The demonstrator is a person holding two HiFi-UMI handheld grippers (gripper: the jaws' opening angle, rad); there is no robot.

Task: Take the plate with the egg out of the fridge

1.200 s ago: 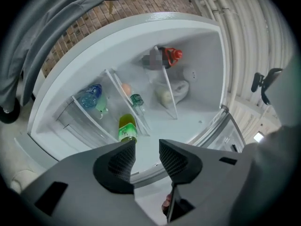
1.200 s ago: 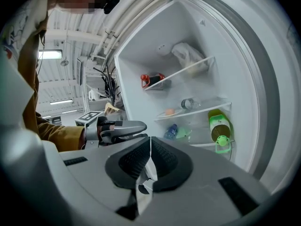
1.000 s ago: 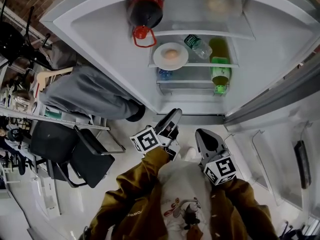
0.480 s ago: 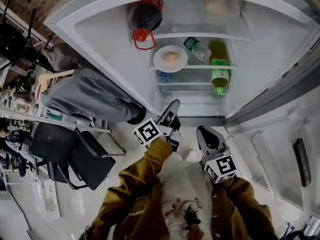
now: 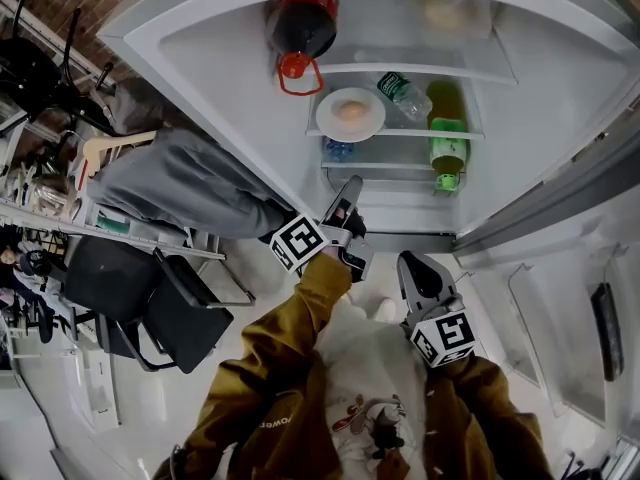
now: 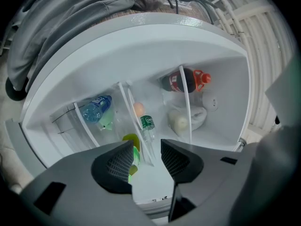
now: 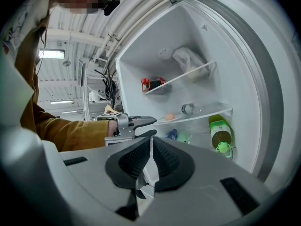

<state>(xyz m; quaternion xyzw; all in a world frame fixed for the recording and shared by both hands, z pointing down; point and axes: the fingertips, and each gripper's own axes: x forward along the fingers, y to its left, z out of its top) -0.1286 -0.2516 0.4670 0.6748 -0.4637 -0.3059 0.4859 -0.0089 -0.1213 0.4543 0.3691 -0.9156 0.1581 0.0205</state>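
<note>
Moved the left gripper [image 5: 350, 192] nearer the open fridge [image 5: 220, 78] than a second ago, up in front of its lower part, jaws opening with nothing between them. Holds the right gripper [image 5: 414, 266] lower and further from the fridge, jaws pressed together on nothing. Leaves the plate [image 5: 369, 126] with the egg [image 5: 350, 110] on the middle shelf [image 5: 405, 132], just beside a lying water bottle [image 5: 404, 96], well apart from both grippers.

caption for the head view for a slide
Open fridge with the plate and egg on a shelf; the left gripper, jaws opening and empty, points in.
</note>
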